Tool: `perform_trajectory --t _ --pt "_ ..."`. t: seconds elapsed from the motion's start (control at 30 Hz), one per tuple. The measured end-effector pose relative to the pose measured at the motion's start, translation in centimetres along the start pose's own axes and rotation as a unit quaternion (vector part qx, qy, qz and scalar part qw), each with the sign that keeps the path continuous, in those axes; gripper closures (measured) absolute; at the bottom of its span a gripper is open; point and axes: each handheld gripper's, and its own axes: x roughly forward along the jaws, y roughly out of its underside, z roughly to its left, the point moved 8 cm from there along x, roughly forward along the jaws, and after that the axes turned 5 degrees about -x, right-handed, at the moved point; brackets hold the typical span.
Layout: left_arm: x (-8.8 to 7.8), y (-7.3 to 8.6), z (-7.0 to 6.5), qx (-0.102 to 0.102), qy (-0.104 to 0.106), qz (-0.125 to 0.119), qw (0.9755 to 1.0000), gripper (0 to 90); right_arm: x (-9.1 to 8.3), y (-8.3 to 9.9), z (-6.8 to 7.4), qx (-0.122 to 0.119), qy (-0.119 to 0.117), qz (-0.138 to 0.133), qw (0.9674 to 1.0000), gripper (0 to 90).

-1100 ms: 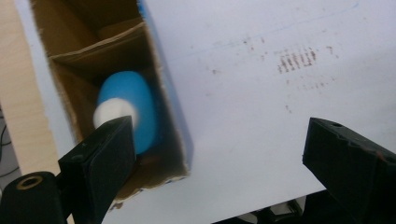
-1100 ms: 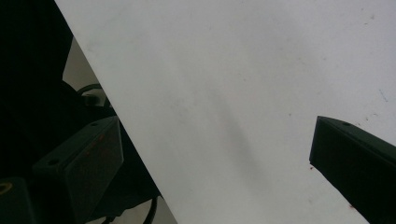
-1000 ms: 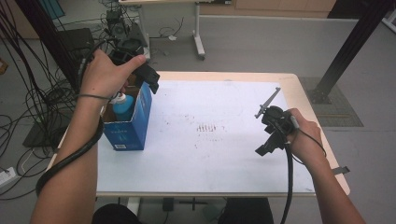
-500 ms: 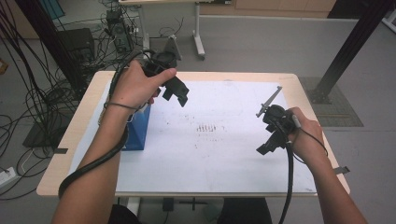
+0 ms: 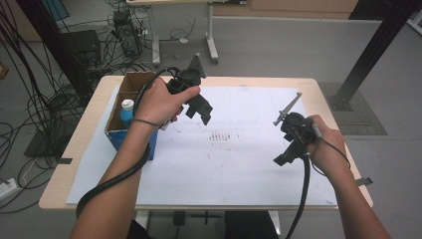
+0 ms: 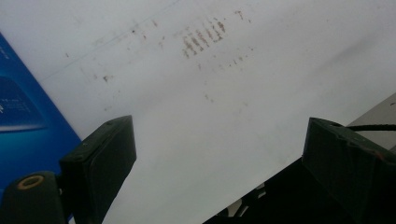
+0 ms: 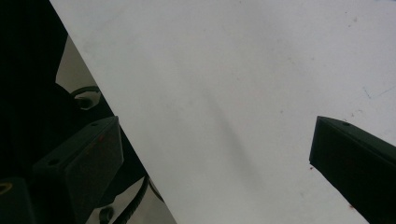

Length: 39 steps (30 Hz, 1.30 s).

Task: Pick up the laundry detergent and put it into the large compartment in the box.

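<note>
A hand holds my left gripper (image 5: 199,110) above the white paper sheet (image 5: 239,164), just right of a blue cardboard box (image 5: 124,132). In the left gripper view its jaws (image 6: 219,135) stand wide open with nothing between them, and the blue box (image 6: 23,116) lies at the left edge. A blue bottle with a white cap (image 5: 127,112) stands upright inside the box. My right gripper (image 5: 288,149) hovers low over the right part of the sheet. Its jaws (image 7: 215,130) are also open and empty over the paper (image 7: 233,93).
Faint brown marks (image 5: 221,135) (image 6: 201,39) dot the middle of the sheet. The wooden table edge (image 5: 343,149) runs close to the right hand. Cables trail from both grippers. Beyond the table are black posts, loose cables on the floor and another desk.
The left hand and its open gripper moved right, from over the box to above the paper. The bottle stays in the box. The right gripper has barely moved.
</note>
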Motion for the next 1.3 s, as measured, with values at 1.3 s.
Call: perform_trajectory --t 1.3 --pt "10.0 3.3 -0.9 -0.009 0.03 0.053 0.9981 10.7 -0.2 -0.7 1.1 -0.01 0.006 0.0 0.9999 2.5"
